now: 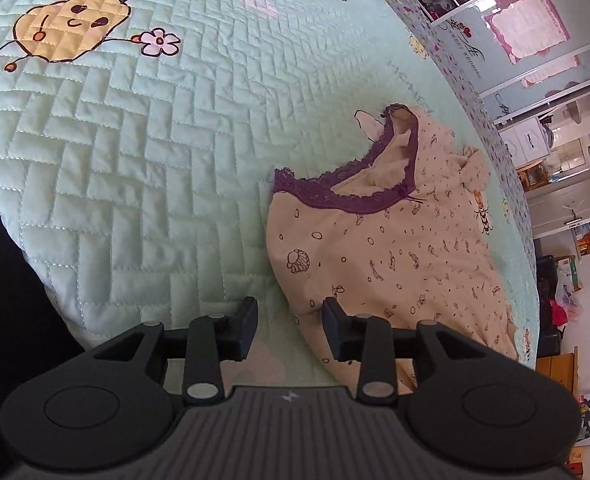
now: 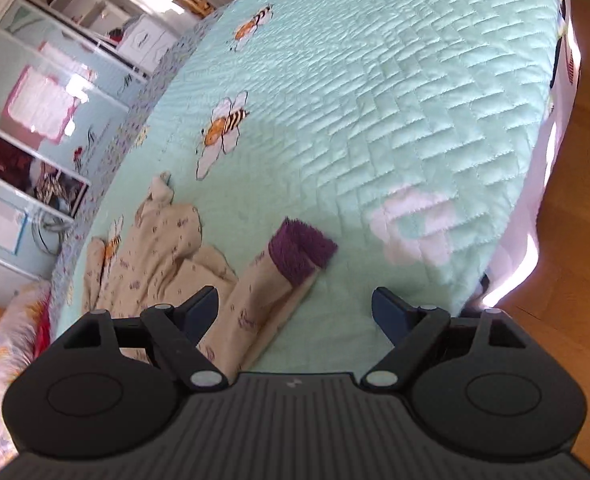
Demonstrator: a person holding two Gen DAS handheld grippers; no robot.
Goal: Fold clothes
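Left wrist view: your left gripper sits low over the mint quilted bedspread, jaws parted a moderate gap, nothing between them. Bare bedspread shows through most of the gap. The left finger is over plain quilt; the right finger overlaps the near edge of the cream printed garment, but contact can't be confirmed from this angle. The garment lies up and right of the gripper, flat on the bedspread, purple lace neckline on its far side and gaping open. The cartoon pear print on the bedspread is far up-left of the garment, well apart from it. Beyond the garment, at the bed's right edge, is a glass-fronted cabinet.

Right wrist view: your right gripper is spread wide, empty. Left finger overlaps the garment's cream fabric; right finger is over bare bedspread. A sleeve with a purple lace cuff runs up between the fingers, nearer the left one, cuff end just ahead of the tips. This view is motion-blurred. Bee print sits beyond the garment. Wooden floor is right of the bed edge.
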